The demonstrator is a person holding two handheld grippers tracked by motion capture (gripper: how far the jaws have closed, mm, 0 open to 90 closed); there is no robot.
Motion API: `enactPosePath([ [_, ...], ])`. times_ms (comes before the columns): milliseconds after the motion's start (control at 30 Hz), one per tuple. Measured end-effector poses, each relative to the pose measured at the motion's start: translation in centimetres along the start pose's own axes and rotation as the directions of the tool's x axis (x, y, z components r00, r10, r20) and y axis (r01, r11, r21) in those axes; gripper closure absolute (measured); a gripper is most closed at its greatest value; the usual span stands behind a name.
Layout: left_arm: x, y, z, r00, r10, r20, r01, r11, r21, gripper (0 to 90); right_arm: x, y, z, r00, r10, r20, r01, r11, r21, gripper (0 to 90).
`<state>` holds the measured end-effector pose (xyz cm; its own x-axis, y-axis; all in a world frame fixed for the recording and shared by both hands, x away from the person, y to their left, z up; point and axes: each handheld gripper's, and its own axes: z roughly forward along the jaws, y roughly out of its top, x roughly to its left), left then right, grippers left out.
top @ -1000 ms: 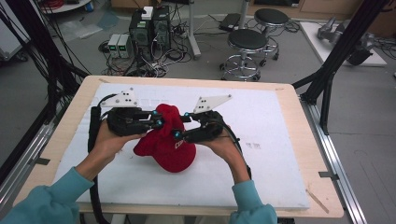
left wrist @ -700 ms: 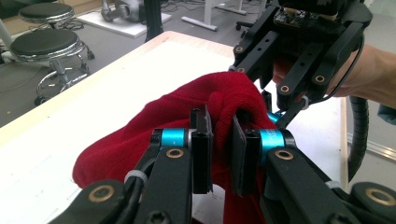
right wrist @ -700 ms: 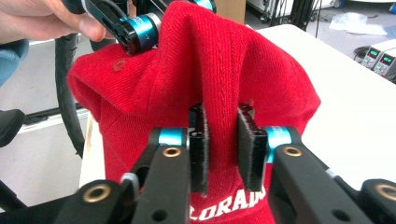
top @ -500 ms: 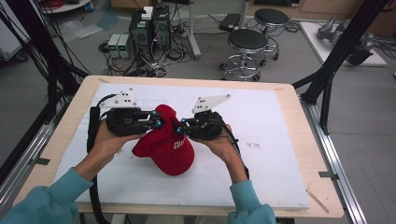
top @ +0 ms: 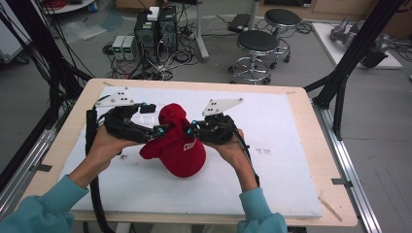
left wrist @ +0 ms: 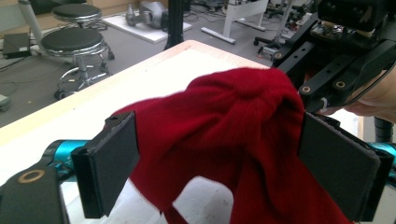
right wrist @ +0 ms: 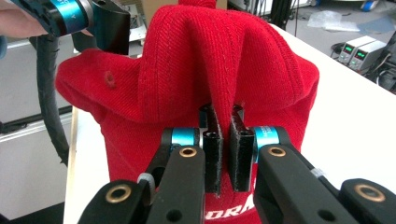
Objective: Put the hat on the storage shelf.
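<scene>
A red knit cap (top: 177,145) with white lettering lies bunched on the white mat (top: 282,145), its crown pulled up into a peak. My left gripper (top: 154,119) comes in from the left. Its jaws have just been opening and now stand wide apart, with the cap's crown (left wrist: 233,107) between the pads (left wrist: 112,158) and loose. The left gripper (left wrist: 224,154) is open. My right gripper (top: 189,127) comes in from the right. In its own view the right gripper (right wrist: 224,144) is shut on a vertical fold of the cap (right wrist: 210,60).
The mat covers most of a wooden table (top: 320,160). Black frame posts (top: 354,53) rise at the table's far corners. Two stools (top: 257,46) and a stack of electronics (top: 155,29) stand on the floor beyond the far edge.
The left jaws, earlier shut on the cap's crown, have sprung wide apart. The right jaws have closed onto a fold of the cap. Both hands have barely shifted.
</scene>
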<state>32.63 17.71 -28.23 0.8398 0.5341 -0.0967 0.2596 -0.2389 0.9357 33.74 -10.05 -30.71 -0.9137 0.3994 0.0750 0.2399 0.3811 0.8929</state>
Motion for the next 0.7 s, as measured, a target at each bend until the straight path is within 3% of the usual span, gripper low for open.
enactPosePath([
  [367,0.2,-0.3,-2.8,0.9998,0.019,-0.008,-0.020,0.9993,-0.031,13.2,-0.6,0.1,-1.3,0.9969,0.040,0.068,-0.036,0.998,-0.046,86.1],
  [467,0.0,-0.8,-3.7,0.9995,0.029,-0.013,-0.029,0.9993,-0.023,13.2,-0.6,0.1,-1.7,0.9960,0.043,0.079,-0.038,0.997,-0.060,86.0],
  [700,-0.3,-3.4,-5.1,1.0000,-0.001,-0.006,0.001,1.0000,-0.005,13.3,-0.5,0.3,-2.4,0.9935,0.060,0.097,-0.051,0.994,-0.096,85.8],
])
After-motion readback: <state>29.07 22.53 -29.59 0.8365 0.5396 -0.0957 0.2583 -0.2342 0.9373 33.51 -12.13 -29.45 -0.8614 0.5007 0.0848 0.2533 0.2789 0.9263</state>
